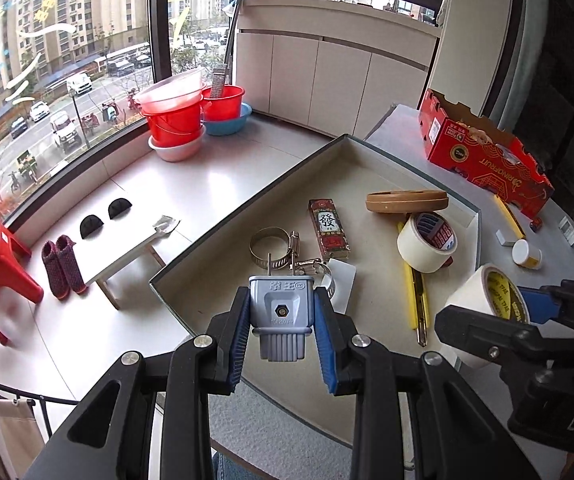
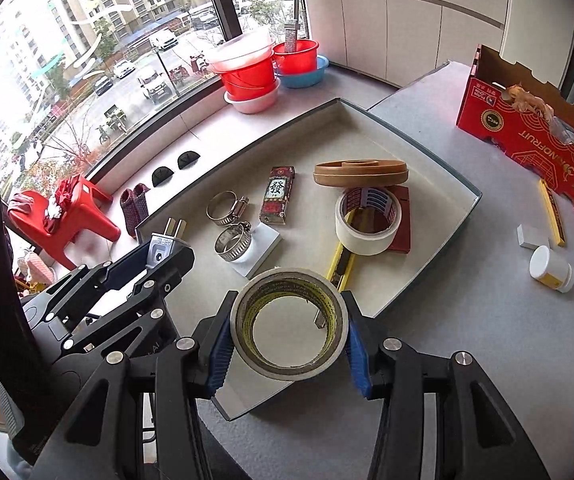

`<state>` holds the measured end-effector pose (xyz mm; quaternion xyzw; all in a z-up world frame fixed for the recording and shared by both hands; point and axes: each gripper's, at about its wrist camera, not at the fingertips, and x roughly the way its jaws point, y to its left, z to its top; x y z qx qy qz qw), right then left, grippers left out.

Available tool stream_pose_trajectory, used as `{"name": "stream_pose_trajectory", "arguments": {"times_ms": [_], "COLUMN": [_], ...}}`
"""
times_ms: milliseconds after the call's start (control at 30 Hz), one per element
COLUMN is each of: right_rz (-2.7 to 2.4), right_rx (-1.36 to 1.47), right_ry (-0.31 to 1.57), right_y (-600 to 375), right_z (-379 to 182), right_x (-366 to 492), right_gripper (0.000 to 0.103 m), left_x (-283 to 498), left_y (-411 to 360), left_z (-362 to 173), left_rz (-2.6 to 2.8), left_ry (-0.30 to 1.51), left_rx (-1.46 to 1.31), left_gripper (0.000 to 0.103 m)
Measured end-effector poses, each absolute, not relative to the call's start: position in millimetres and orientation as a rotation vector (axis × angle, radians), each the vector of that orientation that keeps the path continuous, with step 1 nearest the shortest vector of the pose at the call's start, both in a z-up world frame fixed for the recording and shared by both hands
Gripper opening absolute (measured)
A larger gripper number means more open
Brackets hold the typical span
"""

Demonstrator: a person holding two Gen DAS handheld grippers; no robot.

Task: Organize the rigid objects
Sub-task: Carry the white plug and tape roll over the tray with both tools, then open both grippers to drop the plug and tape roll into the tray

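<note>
**Both hand-held grippers loaded above the tray**

The left hand-held gripper [image 1: 281,320] pinches a grey plastic electrical plug [image 1: 281,310] between its blue pads, metal prongs pointing away from the camera, above the near left corner of the shallow grey-rimmed tray [image 1: 247,204]. The right hand-held gripper [image 2: 289,330] clamps a roll of white tape with a yellow printed core [image 2: 289,326] across its outer wall, the hole facing the camera, above the tray's near edge.

The left wrist view shows the plug's face, with a hexagonal screw in the middle, raised characters above it and a ribbed collar below; the right wrist view shows only its prongs and upper end [image 2: 166,240] past the left gripper's fingers. The right wrist view looks straight through the roll, while the left shows it obliquely at the right [image 1: 487,300].

Inside the tray lie two steel hose clamps [image 2: 227,208], touching one another, the nearer one on a white card [image 2: 261,250]; a dark red rectangular box with a Chinese character [image 2: 277,196]; a tan flat ring [image 2: 361,172] at the far side; a second white tape roll [image 2: 367,222] resting on a yellow utility knife [image 2: 341,266].

On the grey table [image 2: 467,320], right of the tray, stand a red cardboard carton [image 2: 527,140] and a small white jar [image 2: 551,270].
</note>
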<state>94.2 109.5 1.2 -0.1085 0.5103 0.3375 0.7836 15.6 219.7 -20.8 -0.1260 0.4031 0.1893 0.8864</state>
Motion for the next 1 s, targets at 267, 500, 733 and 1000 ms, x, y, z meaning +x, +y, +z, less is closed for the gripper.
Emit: {"name": "stream_pose_trajectory", "arguments": {"times_ms": [267,500,733,1000], "right_rz": [0.724,0.724,0.717,0.710], "right_rx": [-0.209,-0.205,-0.202,-0.208], "right_ry": [1.140,1.155,1.171,1.175], "right_y": [112.2,113.3,113.2,113.5], "right_z": [-12.7,-18.6,-25.5,-28.2], "right_x": [109.5,117.1,120.4,121.6], "right_gripper": [0.050,0.050,0.050,0.050], "left_x": [29.7,39.4,45.5,48.1], "left_y": [223.0,225.2,225.3,226.1], "left_z": [-29.1,-36.1,-41.4,-44.5], "left_rz": [0.401,0.413,0.416,0.413], "left_ry": [0.870,0.890,0.905,0.911], "left_rx": [-0.247,-0.232,-0.225,-0.225], "left_gripper": [0.033,0.033,0.033,0.033]}}
